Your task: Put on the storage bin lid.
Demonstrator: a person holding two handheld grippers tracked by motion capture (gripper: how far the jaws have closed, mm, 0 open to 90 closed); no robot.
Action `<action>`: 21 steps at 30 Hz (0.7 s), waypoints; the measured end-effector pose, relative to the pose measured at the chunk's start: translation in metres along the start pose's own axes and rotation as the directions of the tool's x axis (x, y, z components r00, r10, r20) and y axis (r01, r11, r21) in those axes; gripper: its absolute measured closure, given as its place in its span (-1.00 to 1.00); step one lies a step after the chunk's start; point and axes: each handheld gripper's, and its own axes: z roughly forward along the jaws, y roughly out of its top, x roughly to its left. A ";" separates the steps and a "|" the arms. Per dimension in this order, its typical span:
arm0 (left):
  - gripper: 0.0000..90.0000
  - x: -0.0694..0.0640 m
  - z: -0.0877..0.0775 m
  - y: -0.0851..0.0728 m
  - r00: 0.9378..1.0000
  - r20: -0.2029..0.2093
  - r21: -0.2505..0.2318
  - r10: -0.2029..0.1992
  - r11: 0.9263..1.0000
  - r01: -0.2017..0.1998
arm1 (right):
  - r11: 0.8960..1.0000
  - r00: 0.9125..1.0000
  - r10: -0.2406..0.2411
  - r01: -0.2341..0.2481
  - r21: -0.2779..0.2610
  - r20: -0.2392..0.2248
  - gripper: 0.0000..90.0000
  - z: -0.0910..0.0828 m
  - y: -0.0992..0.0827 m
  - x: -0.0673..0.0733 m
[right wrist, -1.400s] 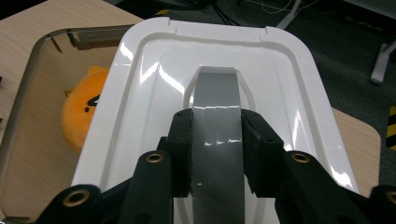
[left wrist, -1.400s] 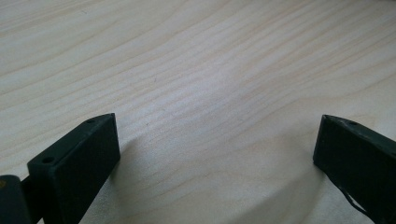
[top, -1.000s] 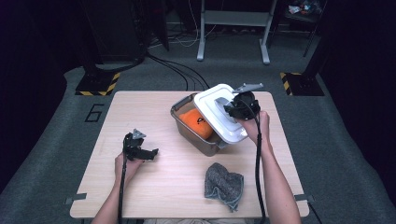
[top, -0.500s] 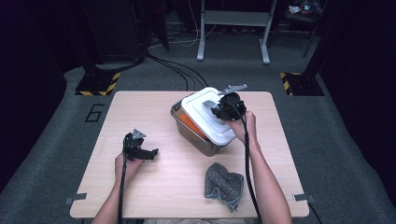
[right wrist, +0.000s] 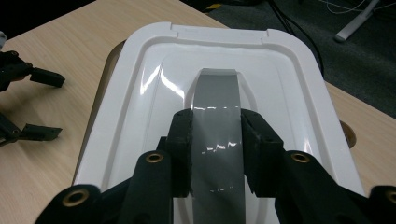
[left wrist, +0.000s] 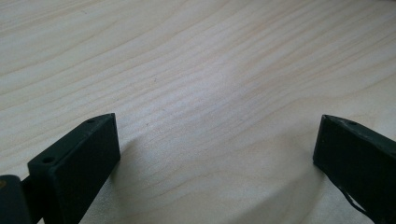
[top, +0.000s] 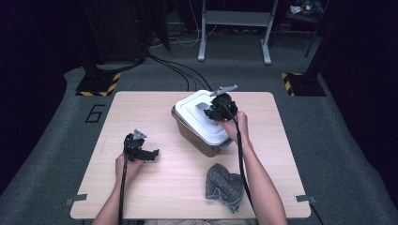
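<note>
Right now the right gripper (right wrist: 215, 140) is clamped on the grey handle (right wrist: 215, 112) of the white lid (right wrist: 140, 107); both black pads press the handle's two sides, seen clearly in the right gripper view. Handle runs as a glossy grey strap down the recessed middle of the lid. Lid sits over the bin (top: 187, 133), a dark-walled box; whether it is fully seated or just resting on the rim I cannot tell. In the high view the right gripper (top: 217, 108) is over the lid (top: 197, 124), a little toward its far side, with the person's right hand (top: 234, 125) behind it and the cable trailing back along the forearm.

Bin stands near the middle of the table (top: 141, 108), slightly right of centre, turned at an angle to the table edges.

Left gripper (top: 141, 152) rests low over the table's left half, well apart from the bin, held by the left hand (top: 126, 165). Its jaws stand wide apart with nothing between them; left gripper view shows bare wood grain (left wrist: 210, 93) between the two black pads. It also shows far off at the left edge of the right gripper view (right wrist: 28, 102).

Grey cloth (top: 224, 185) lies crumpled on the near right part of the table, just beside the right forearm, apart from the bin.
</note>
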 end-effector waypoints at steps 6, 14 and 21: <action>-0.99 0.000 0.000 0.000 1.000 0.000 0.000 0.000 1.000 0.000 | 0.999 0.999 -0.033 0.033 0.012 -0.012 0.47 0.005 0.003 0.008; -0.99 0.000 0.000 0.000 1.000 -0.001 0.001 0.001 1.000 -0.001 | 1.000 0.999 -0.028 0.028 0.002 -0.018 0.46 0.006 0.000 0.009; -0.99 0.000 0.000 0.000 1.000 -0.001 0.001 0.001 1.000 -0.001 | 1.000 0.999 -0.031 0.031 0.004 -0.026 0.45 0.010 -0.001 0.010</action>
